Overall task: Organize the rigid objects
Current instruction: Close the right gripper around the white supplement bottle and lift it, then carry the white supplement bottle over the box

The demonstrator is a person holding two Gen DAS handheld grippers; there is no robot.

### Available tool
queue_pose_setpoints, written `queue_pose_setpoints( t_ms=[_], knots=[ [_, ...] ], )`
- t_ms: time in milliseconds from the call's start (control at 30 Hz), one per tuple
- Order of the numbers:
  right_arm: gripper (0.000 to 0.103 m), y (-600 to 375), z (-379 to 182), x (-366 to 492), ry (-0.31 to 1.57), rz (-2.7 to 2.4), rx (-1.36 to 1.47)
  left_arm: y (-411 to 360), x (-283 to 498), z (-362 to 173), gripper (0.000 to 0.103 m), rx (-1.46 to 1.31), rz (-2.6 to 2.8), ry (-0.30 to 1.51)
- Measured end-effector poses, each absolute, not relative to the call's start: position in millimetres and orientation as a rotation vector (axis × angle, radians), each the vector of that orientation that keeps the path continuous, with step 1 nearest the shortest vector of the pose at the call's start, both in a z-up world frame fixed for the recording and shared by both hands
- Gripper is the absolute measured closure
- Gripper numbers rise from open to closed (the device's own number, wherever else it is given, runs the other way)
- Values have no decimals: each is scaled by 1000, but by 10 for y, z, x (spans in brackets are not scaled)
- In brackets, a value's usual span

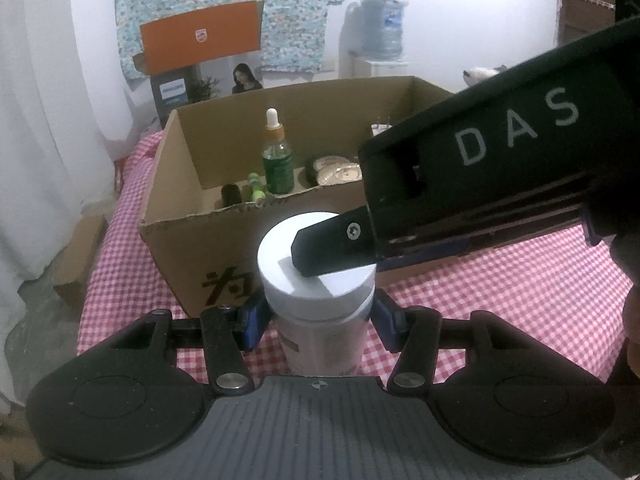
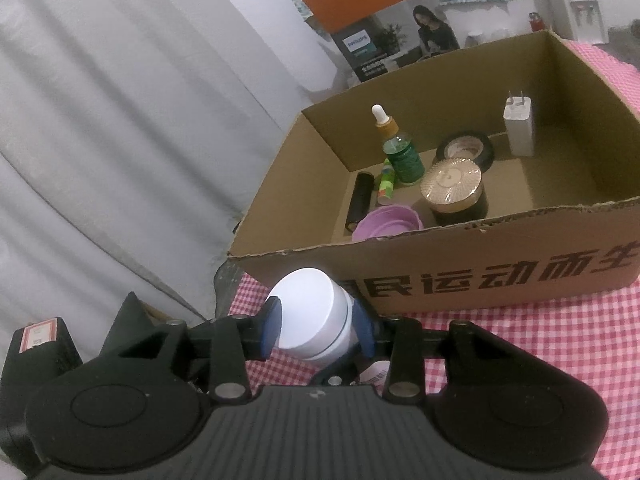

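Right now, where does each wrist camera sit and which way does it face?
Left wrist: on the left gripper, facing forward-down at the jar in its jaws; the other gripper's finger crosses the lid.
Right wrist: on the right gripper, facing down over the lid into the box.
Shared: jar, box, dropper bottle.

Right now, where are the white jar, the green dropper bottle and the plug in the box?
white jar (image 1: 316, 256), left wrist view, lid top
green dropper bottle (image 2: 403, 158), right wrist view, green body
plug (image 2: 519, 130), right wrist view, white front
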State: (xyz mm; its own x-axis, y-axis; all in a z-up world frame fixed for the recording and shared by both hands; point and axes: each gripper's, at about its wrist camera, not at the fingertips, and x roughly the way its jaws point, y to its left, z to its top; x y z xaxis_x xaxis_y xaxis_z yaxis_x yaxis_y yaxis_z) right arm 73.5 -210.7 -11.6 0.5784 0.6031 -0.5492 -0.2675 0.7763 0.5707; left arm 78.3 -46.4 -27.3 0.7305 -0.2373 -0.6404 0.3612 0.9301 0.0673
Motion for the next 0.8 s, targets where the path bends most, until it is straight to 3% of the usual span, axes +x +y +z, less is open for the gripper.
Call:
queue_pose_setpoints(
  t_ms=[800],
  knots=[
    [59,-2137,-41,600,782,554,474,-481,608,-116,50,211,-319,651]
  ],
)
